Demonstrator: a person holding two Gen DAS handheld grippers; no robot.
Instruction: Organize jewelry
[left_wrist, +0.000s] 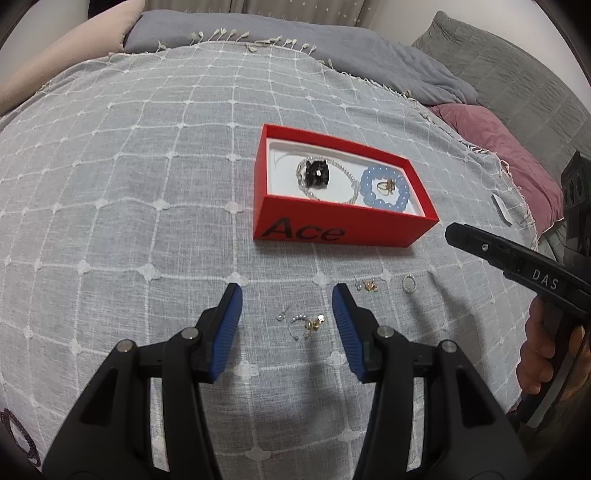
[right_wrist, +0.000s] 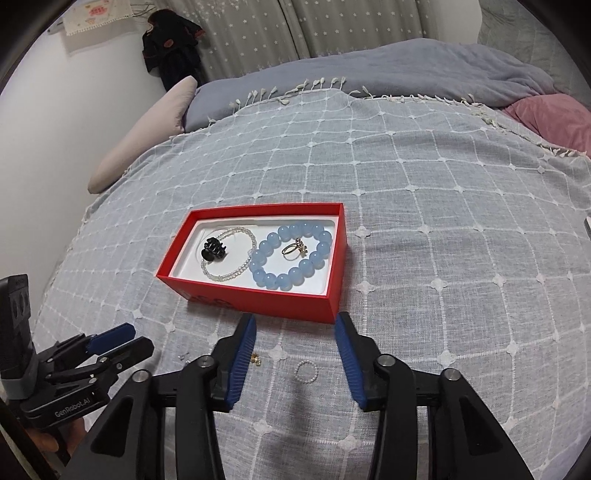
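A red box (left_wrist: 332, 229) (right_wrist: 258, 302) lies on the bed. It holds a blue bead bracelet (left_wrist: 384, 188) (right_wrist: 291, 254), a clear bead bracelet (right_wrist: 229, 254), a black hair claw (left_wrist: 314, 173) (right_wrist: 213, 251) and a gold ring (right_wrist: 295, 248). Loose on the cover are pearl and gold earrings (left_wrist: 306, 323), another gold earring pair (left_wrist: 367, 286) (right_wrist: 255, 360) and a small pearl ring (left_wrist: 408, 284) (right_wrist: 306, 372). My left gripper (left_wrist: 287, 306) is open above the pearl earrings. My right gripper (right_wrist: 295, 336) is open above the pearl ring.
A grey checked cover (left_wrist: 147, 184) spreads over the bed. Grey and pink bedding (right_wrist: 546, 114) lies at the far edge. A white pillow (right_wrist: 147, 136) lies at the left. A small white object (left_wrist: 502, 210) lies near the cover's right edge.
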